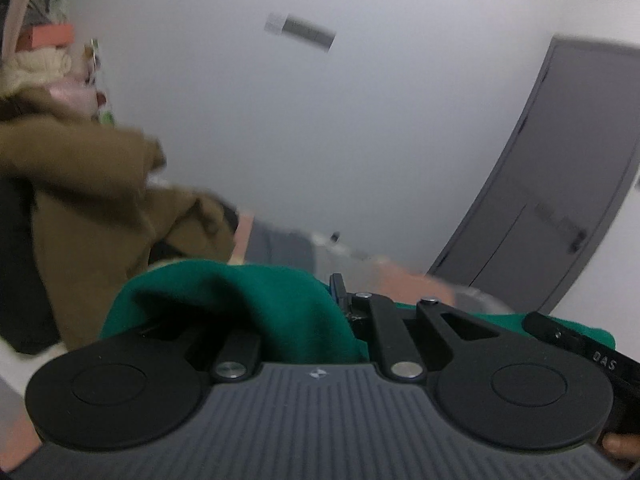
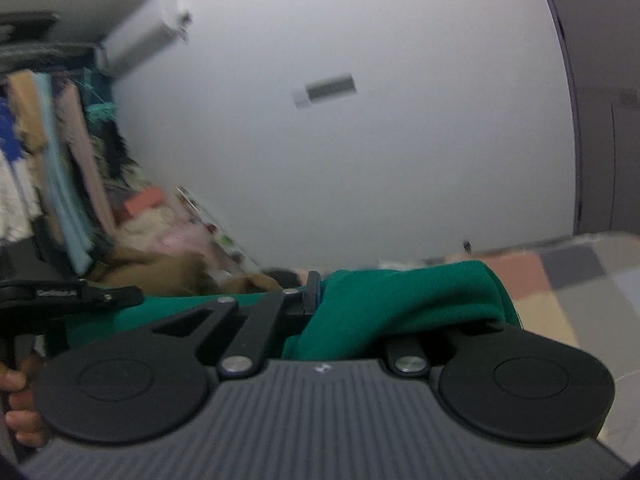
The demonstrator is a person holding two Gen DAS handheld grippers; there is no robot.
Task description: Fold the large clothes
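- Our left gripper (image 1: 320, 304) has green fabric bunched between its fingers; the cloth hides one finger, so we judge it clamped on the green garment (image 1: 256, 304).
- In the left wrist view the garment drapes over the left side of that gripper and runs rightward behind its linkage toward the other gripper's black body (image 1: 580, 344).
- Our right gripper (image 2: 332, 296) is likewise closed on the same green garment (image 2: 400, 300), which folds over its right side and covers the finger there.
- From the right gripper the fabric stretches leftward in a taut band to the left gripper's black body (image 2: 68, 296).
- Beyond the garment, a brown coat (image 1: 80, 200) lies in a heap to the left of it.
- A checked blanket (image 2: 560, 280) lies to the right of the garment.
- Behind the garment rises a white wall (image 1: 320, 120), with a grey door (image 1: 560, 180) to its right.
- Hanging clothes (image 2: 52, 160) show left of the garment, above the coat.
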